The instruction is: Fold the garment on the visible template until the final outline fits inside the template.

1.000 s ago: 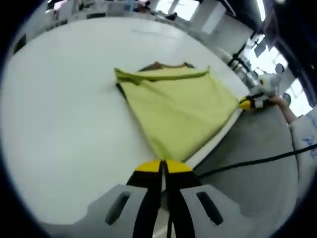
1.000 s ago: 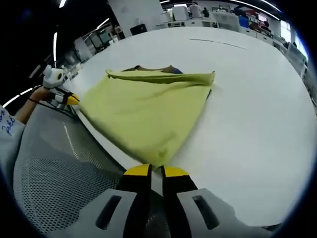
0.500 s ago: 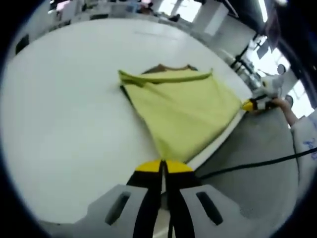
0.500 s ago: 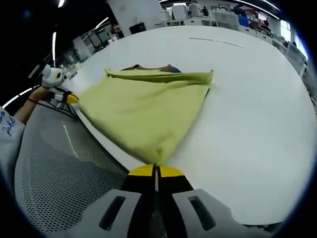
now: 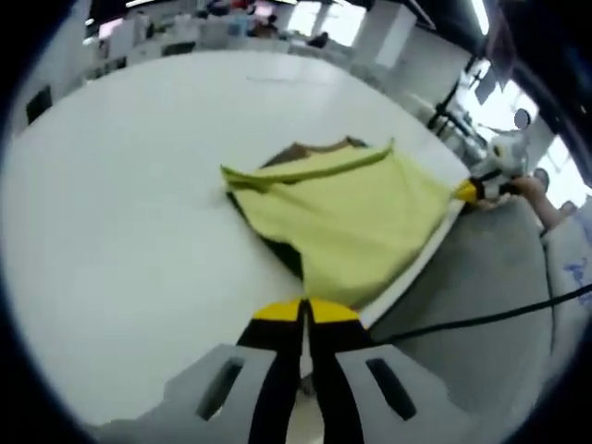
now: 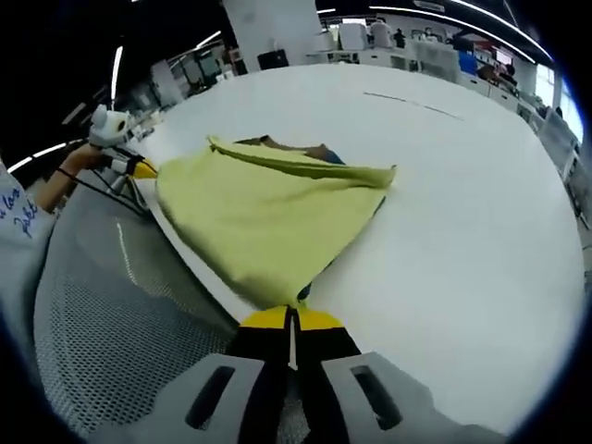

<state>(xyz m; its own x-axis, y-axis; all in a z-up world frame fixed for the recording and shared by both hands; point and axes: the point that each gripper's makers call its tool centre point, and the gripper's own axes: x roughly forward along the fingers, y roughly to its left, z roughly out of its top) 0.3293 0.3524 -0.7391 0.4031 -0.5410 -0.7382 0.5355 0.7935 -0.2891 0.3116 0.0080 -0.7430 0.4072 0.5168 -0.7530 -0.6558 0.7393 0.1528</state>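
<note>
A large white table (image 5: 120, 231) takes up most of both views, its near edge running beside a grey mesh floor mat (image 6: 111, 314). On the table, close to that edge, lies the yellow-green garment (image 5: 342, 217), spread in a rough triangle with one long fold standing up along its far side. A dark brown template (image 5: 296, 153) shows from under the garment's far edge and again as a dark strip along its side.

In the left gripper view, the left gripper (image 5: 305, 313) has its yellow-tipped jaws pressed together on the garment's near corner at the table edge. In the right gripper view, the right gripper (image 6: 291, 319) is likewise clenched on the opposite near corner, the cloth rising slightly off the table there.

A black cable (image 5: 462, 319) crosses the mat. A person's hand (image 6: 79, 157) and sleeve show at the far corner.
</note>
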